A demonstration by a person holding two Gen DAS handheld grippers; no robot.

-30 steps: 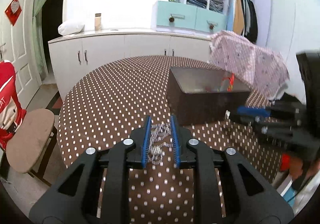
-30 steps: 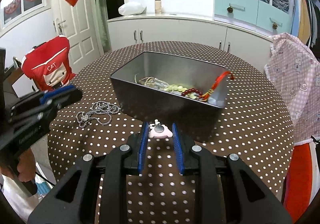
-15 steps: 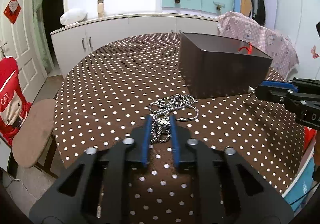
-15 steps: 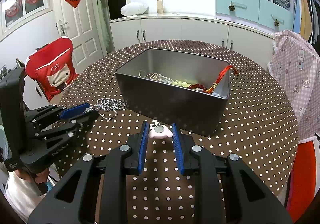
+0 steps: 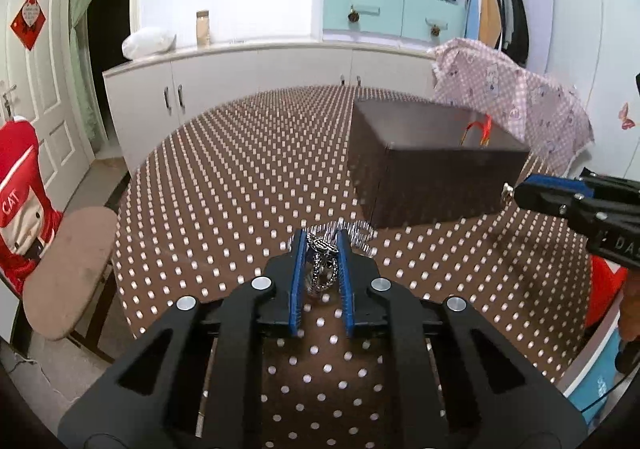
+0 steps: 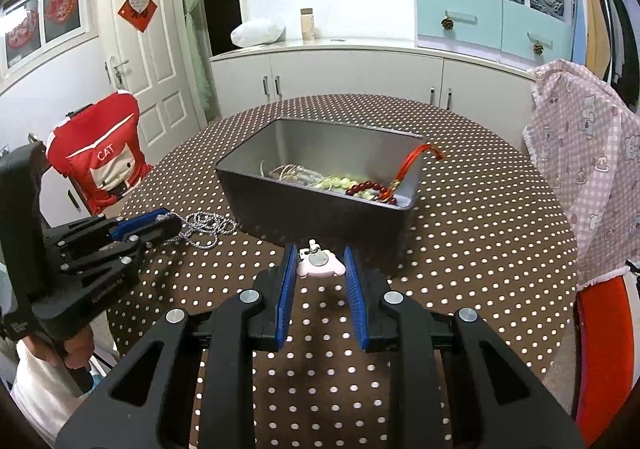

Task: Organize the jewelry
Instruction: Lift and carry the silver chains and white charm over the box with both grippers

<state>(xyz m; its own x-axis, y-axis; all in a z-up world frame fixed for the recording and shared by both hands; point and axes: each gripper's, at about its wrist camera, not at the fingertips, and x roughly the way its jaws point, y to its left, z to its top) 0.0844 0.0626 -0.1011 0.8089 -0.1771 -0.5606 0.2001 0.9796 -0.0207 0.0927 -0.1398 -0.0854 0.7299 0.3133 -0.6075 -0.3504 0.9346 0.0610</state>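
Observation:
My left gripper (image 5: 320, 239) is shut on a silver chain necklace (image 5: 322, 269) low over the dotted table; in the right wrist view the chain (image 6: 208, 227) still trails on the cloth at the left gripper's (image 6: 168, 227) tips. My right gripper (image 6: 320, 253) is shut on a pink charm with a round metal tag (image 6: 320, 263), just in front of the dark metal box (image 6: 248, 205). The box (image 5: 420, 185) holds beads, chains and a red cord (image 6: 416, 161).
The round brown polka-dot table (image 6: 480, 233) carries everything. A red-covered chair (image 6: 100, 165) stands at the left, a stool (image 5: 64, 269) by the table's edge, and a pink-covered chair (image 6: 588, 177) at the right. White cabinets (image 6: 340, 73) run along the back wall.
My left gripper has closed on the silver chain and begun to lift it, tilting up from the table. My right gripper has stayed put with the pink charm.

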